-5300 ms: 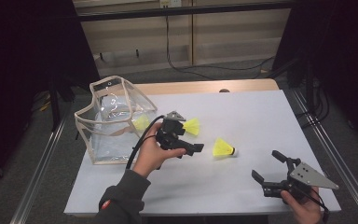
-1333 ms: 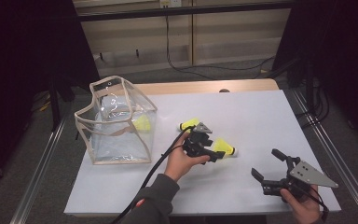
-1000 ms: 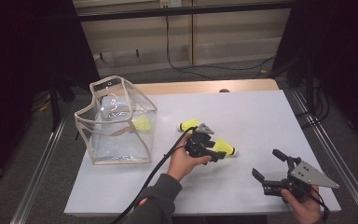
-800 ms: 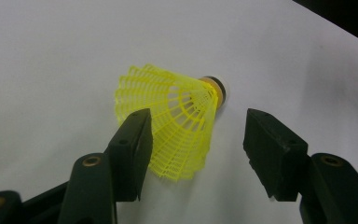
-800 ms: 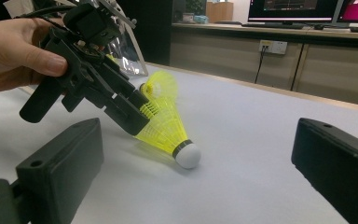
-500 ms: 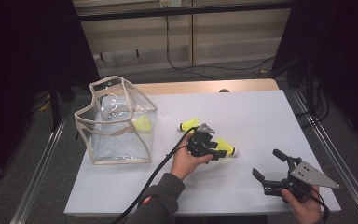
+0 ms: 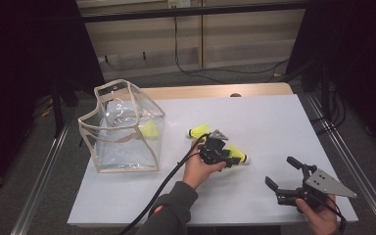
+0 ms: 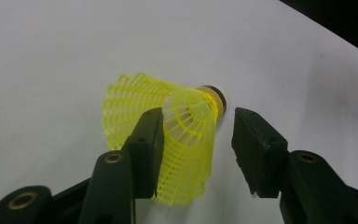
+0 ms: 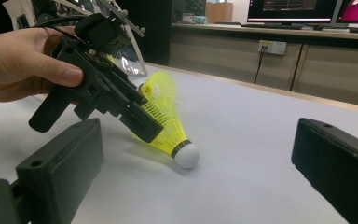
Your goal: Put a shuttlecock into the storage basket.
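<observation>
Yellow shuttlecock [image 8: 177, 135]: left gripper [image 8: 196, 154] fingers closing.

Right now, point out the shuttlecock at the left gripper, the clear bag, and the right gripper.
shuttlecock [image 8: 186, 116], left gripper view, yellow skirt.
clear bag [image 7: 122, 147], high view, front wall.
right gripper [image 7: 281, 171], high view, midway between fingertips.

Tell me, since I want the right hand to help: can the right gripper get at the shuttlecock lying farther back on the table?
Probably not directly. The right gripper sits open at the near right, and the left gripper, its jaws just closing around the nearer shuttlecock, lies between it and the far shuttlecock. It would need to go around.
</observation>
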`<state>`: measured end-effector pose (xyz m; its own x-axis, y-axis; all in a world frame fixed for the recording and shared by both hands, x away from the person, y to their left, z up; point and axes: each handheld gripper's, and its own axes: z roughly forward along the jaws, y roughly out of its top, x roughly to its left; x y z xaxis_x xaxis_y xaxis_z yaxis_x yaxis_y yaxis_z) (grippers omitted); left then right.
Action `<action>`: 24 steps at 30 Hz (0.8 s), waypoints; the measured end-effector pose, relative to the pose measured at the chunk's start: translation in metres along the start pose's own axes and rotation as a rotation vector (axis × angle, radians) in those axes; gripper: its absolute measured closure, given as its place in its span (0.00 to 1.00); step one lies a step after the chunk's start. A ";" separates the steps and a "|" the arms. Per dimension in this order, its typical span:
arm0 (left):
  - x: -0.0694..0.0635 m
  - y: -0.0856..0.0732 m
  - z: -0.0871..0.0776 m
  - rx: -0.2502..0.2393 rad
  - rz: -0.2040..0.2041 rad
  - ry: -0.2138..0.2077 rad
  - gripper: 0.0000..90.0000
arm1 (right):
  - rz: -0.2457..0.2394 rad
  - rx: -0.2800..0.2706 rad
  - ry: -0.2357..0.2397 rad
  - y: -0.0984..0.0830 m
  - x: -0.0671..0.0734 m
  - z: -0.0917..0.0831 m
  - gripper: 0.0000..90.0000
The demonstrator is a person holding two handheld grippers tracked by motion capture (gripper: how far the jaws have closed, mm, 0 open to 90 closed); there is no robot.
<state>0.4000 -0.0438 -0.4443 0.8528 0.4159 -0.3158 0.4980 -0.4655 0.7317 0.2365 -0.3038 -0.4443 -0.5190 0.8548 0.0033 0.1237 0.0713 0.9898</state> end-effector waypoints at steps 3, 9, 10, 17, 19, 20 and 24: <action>-0.001 0.000 0.003 -0.003 -0.004 -0.005 0.64 | 0.000 0.000 -0.002 0.000 0.000 0.000 0.02; -0.002 0.000 0.006 0.002 -0.014 -0.016 0.72 | 0.002 -0.001 -0.002 0.000 0.000 -0.001 0.02; -0.002 0.000 0.007 0.001 -0.013 -0.015 0.73 | 0.002 -0.001 -0.002 0.000 0.000 -0.001 0.02; -0.003 -0.001 0.010 0.002 -0.013 -0.028 0.82 | 0.002 0.001 -0.001 0.000 0.000 -0.001 0.02; -0.003 -0.002 0.011 0.006 -0.027 -0.036 0.87 | 0.002 -0.002 0.000 0.000 0.000 0.000 0.02; -0.003 -0.002 0.012 0.007 -0.037 -0.041 0.90 | 0.001 -0.002 -0.001 0.000 0.000 0.000 0.02; -0.004 -0.002 0.011 0.016 -0.059 -0.062 0.94 | 0.002 0.000 -0.002 0.000 0.000 -0.001 0.02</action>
<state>0.3970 -0.0530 -0.4509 0.8296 0.3944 -0.3953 0.5499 -0.4538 0.7012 0.2358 -0.3046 -0.4443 -0.5170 0.8560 0.0046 0.1241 0.0697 0.9898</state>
